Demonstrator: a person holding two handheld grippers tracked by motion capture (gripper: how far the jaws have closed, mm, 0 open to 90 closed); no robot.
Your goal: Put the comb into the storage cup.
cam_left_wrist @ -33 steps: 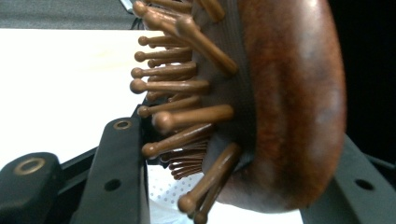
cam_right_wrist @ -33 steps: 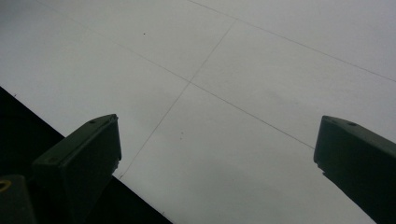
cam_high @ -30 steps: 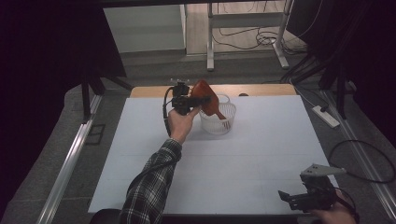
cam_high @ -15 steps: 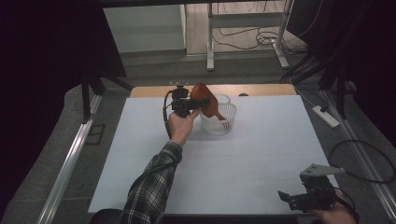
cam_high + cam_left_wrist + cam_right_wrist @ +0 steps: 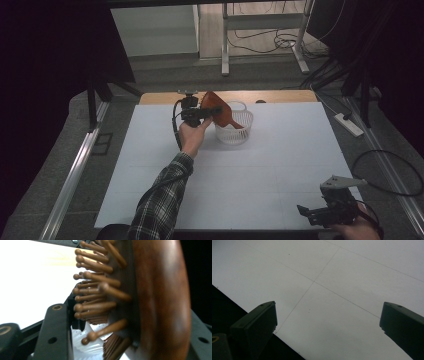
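Observation:
A brown wooden hairbrush [image 5: 216, 107] tilts over a white mesh basket [image 5: 235, 131] at the table's far middle, its handle pointing down into the basket. My left gripper [image 5: 202, 112] is at the brush head. In the left gripper view the brush [image 5: 160, 302] stands between the jaws, bristles toward the left one. The jaws of my left gripper [image 5: 127, 312] have just been opening, and a thin gap shows at the bristle tips. The basket [image 5: 87, 340] shows below. My right gripper [image 5: 312, 212] rests open at the near right corner; in its own view the right gripper [image 5: 327, 315] has nothing between its jaws.
The white table top [image 5: 270, 170] is wide and flat, with a wooden strip [image 5: 280, 96] along its far edge. A power strip [image 5: 350, 125] and cables lie on the floor to the right. Metal rails run along the left side.

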